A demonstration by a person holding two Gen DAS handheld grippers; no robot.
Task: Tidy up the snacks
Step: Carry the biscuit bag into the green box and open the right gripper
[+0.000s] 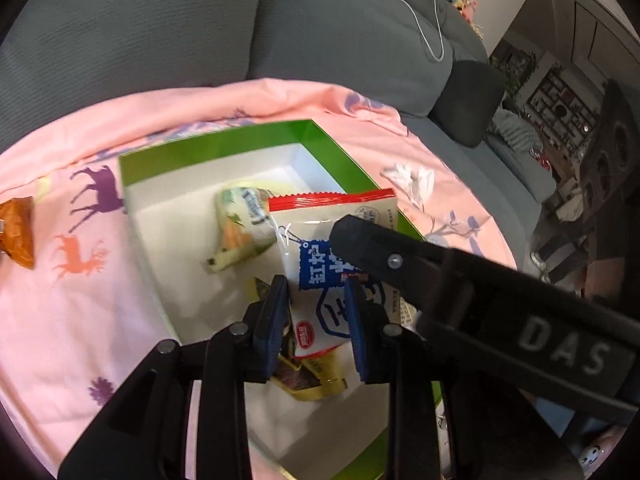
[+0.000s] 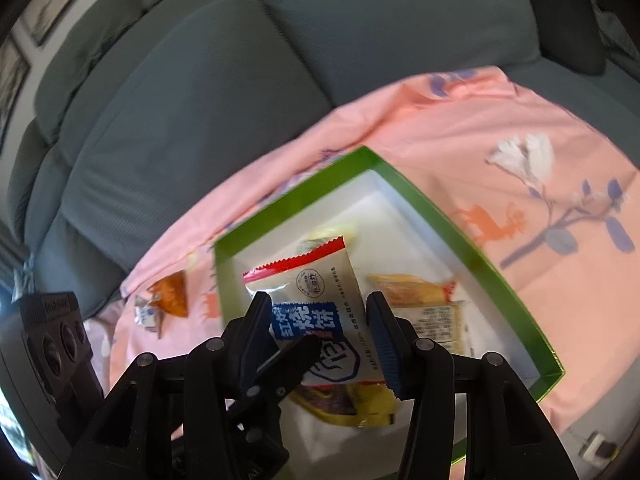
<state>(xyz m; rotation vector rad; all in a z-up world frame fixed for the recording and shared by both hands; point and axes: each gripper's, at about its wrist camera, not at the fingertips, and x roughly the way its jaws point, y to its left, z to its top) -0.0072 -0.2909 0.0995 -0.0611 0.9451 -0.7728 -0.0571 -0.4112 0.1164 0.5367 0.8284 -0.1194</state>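
A green-walled white box (image 1: 224,142) (image 2: 436,208) lies on a pink patterned cloth. A white, red and blue snack packet (image 1: 316,264) (image 2: 320,304) is over the box, between the fingers of both grippers. My left gripper (image 1: 316,320) straddles it with a gap at each pad. My right gripper (image 2: 316,340) also straddles it, and its black body (image 1: 460,280) crosses the left wrist view. I cannot tell which one holds it. A pale green packet (image 1: 240,224), a yellow-brown packet (image 2: 344,400) and an orange packet (image 2: 412,288) lie in the box.
An orange snack packet (image 1: 18,236) (image 2: 170,294) lies on the cloth (image 1: 80,280) left of the box. A grey sofa (image 1: 160,28) rises behind. A crumpled white wrapper (image 1: 412,180) lies right of the box.
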